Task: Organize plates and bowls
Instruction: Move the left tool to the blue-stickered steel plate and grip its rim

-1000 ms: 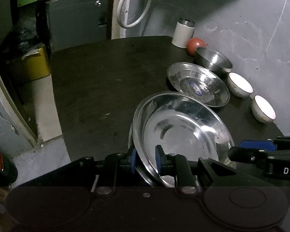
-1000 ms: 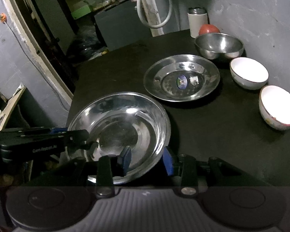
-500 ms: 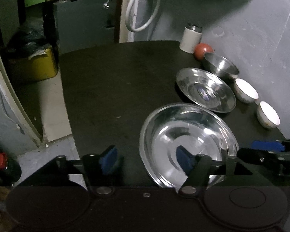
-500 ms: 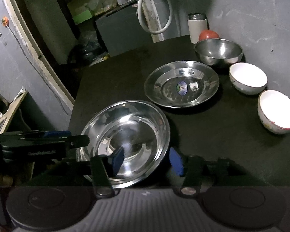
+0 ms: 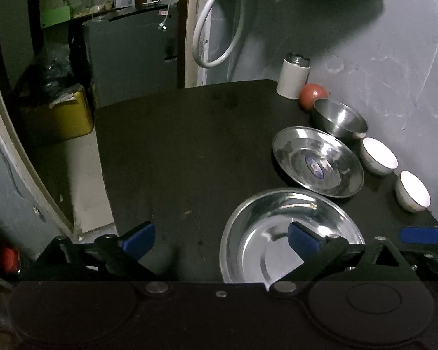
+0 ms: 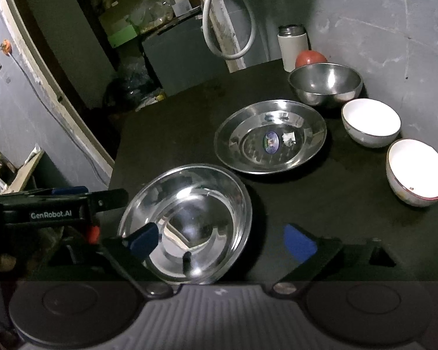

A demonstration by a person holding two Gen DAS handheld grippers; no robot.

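A large steel plate (image 5: 277, 233) (image 6: 189, 215) lies on the dark table near its front edge. My left gripper (image 5: 220, 240) is open above its left rim, touching nothing. My right gripper (image 6: 222, 242) is open above its near rim, empty. Behind lies a second steel plate (image 5: 318, 160) (image 6: 271, 137) with a sticker. Along the wall stand a steel bowl (image 5: 338, 118) (image 6: 325, 83) and two white bowls (image 5: 378, 156) (image 6: 370, 122), (image 5: 413, 191) (image 6: 417, 172).
A white canister (image 5: 293, 78) (image 6: 293, 43) and a red ball (image 5: 312, 96) (image 6: 309, 58) stand at the table's far corner by the grey wall. The table's left edge (image 5: 102, 175) drops to the floor, where a yellow box (image 5: 64, 116) sits.
Both grippers have opened and let go of the large steel plate, which now lies flat on the table. Both have drawn back and up from it.
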